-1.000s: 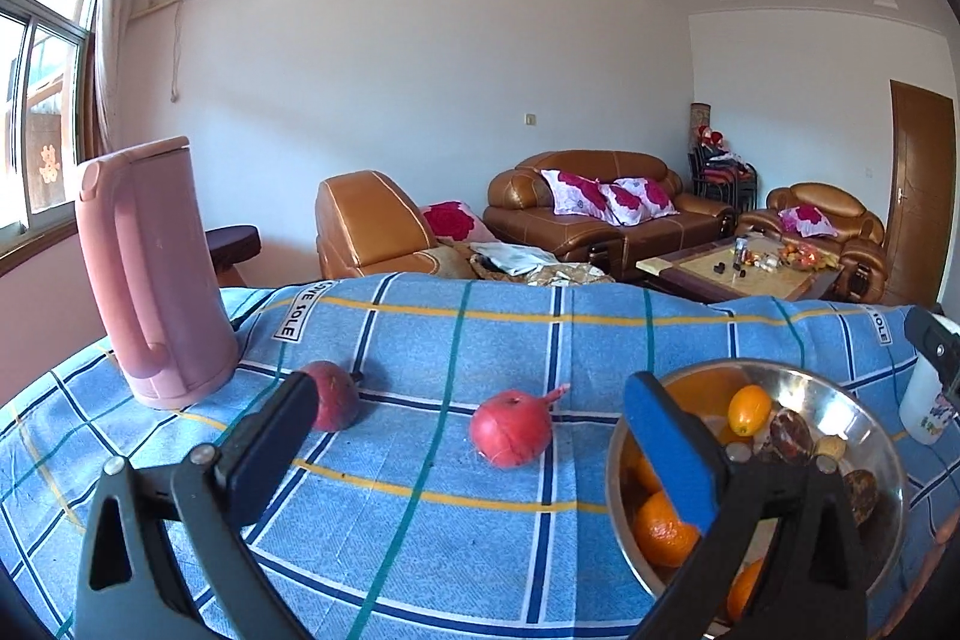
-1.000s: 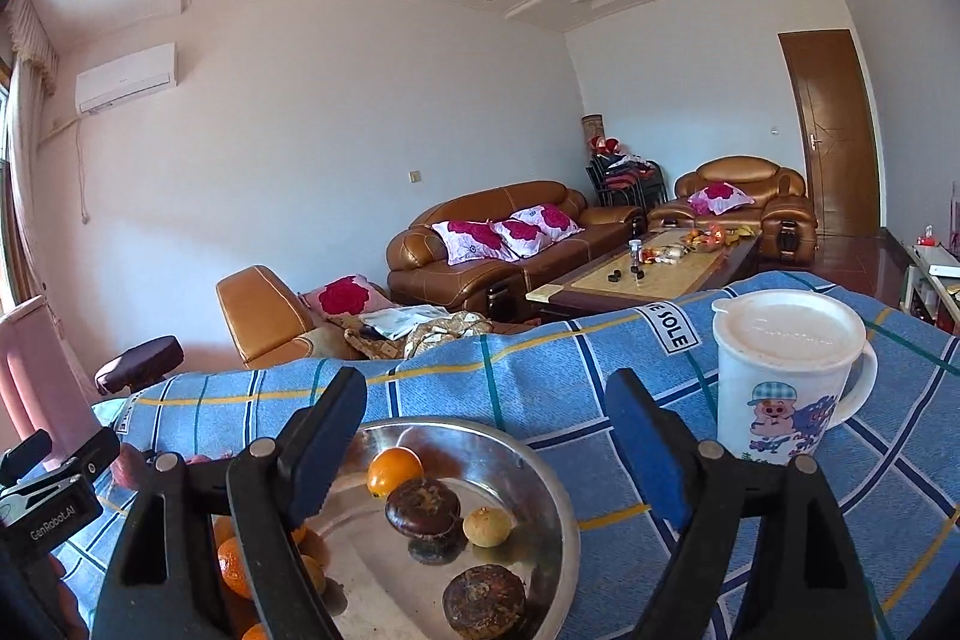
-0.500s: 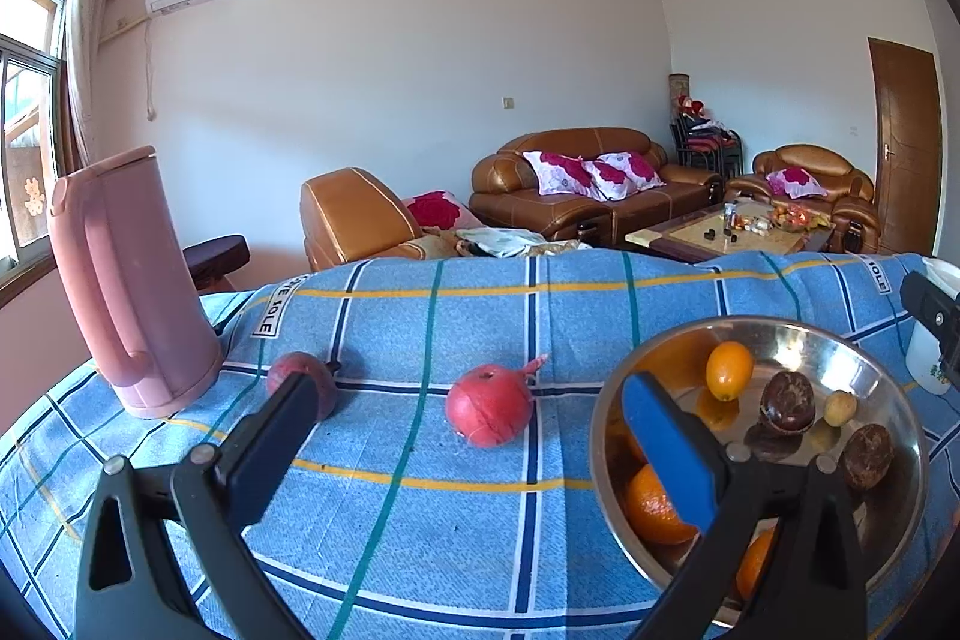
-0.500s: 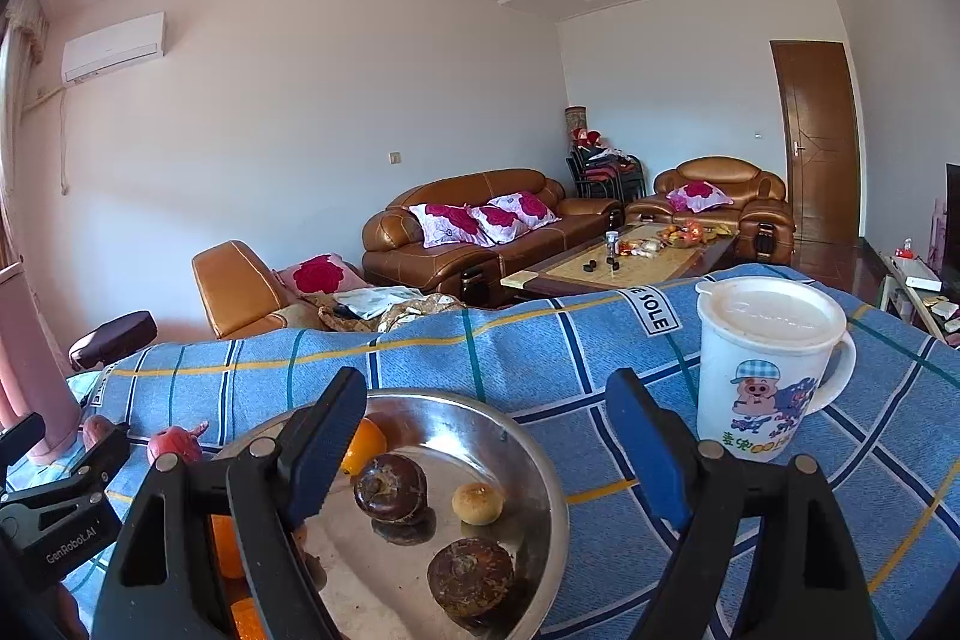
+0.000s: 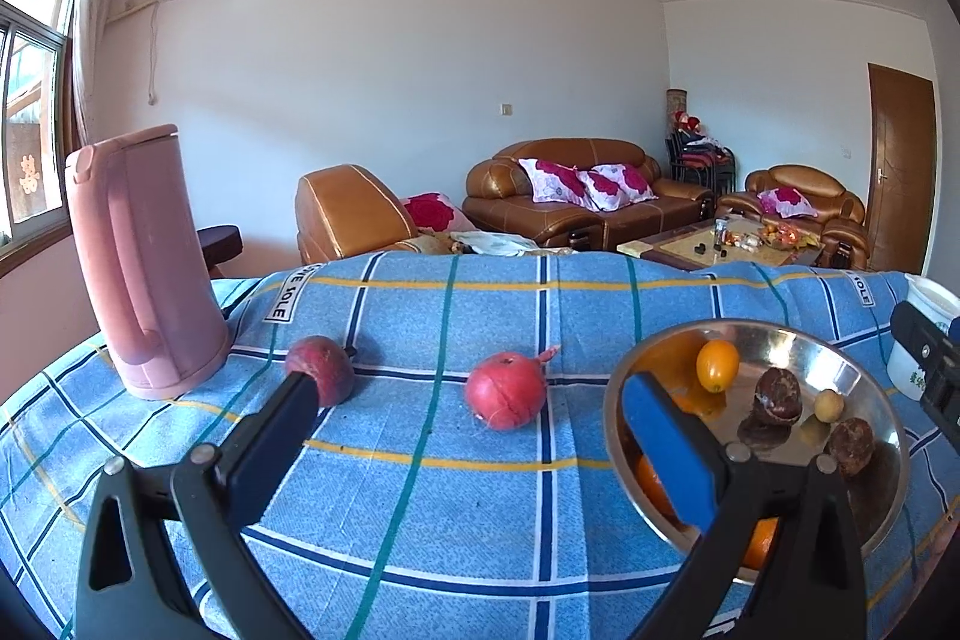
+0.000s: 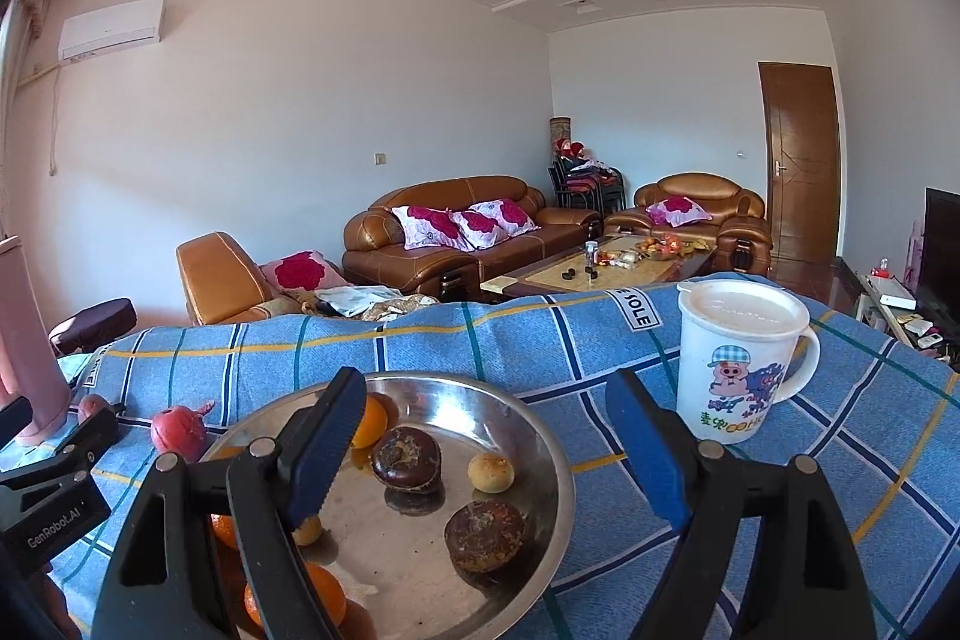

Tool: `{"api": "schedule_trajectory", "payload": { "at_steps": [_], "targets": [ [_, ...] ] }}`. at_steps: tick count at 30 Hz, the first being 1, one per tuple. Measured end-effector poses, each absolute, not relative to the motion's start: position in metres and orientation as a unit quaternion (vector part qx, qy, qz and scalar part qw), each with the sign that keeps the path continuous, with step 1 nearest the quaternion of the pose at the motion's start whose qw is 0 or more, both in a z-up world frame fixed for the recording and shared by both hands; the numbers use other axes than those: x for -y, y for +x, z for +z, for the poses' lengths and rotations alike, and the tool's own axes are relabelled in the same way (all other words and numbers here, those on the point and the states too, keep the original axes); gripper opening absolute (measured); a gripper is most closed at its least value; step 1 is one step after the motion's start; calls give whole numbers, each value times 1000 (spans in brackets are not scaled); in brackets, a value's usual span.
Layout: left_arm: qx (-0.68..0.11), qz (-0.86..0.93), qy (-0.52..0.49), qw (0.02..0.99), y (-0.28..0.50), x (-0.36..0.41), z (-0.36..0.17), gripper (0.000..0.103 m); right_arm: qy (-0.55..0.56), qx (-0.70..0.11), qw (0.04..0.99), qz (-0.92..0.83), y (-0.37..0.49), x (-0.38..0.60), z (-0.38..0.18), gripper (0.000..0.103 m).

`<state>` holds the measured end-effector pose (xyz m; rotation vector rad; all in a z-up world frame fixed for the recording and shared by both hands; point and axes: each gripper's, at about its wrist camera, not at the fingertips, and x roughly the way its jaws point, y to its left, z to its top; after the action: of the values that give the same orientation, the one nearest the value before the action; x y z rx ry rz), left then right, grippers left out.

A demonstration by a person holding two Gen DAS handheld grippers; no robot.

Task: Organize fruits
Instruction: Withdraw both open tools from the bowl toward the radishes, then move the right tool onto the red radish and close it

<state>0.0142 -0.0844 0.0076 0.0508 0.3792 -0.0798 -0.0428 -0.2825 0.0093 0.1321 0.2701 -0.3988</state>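
Oranges half hidden behind left claw, mug cut off

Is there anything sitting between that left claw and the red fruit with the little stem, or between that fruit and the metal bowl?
Nothing visible does. The left gripper is open, with only bare blue cloth ahead of it up to the red fruit. From there to the metal bowl on its right is also just cloth. The other red fruit and pink kettle sit off left.
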Motion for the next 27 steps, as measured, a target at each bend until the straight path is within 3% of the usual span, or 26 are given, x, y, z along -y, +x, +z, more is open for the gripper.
{"api": "schedule_trajectory", "payload": {
  "at_steps": [27],
  "targets": [
    [-225, 3, 33, 974, 26, -30, -2, 103, 50, -157, 976, -141, -11, 164, 8, 83]
  ]
}}
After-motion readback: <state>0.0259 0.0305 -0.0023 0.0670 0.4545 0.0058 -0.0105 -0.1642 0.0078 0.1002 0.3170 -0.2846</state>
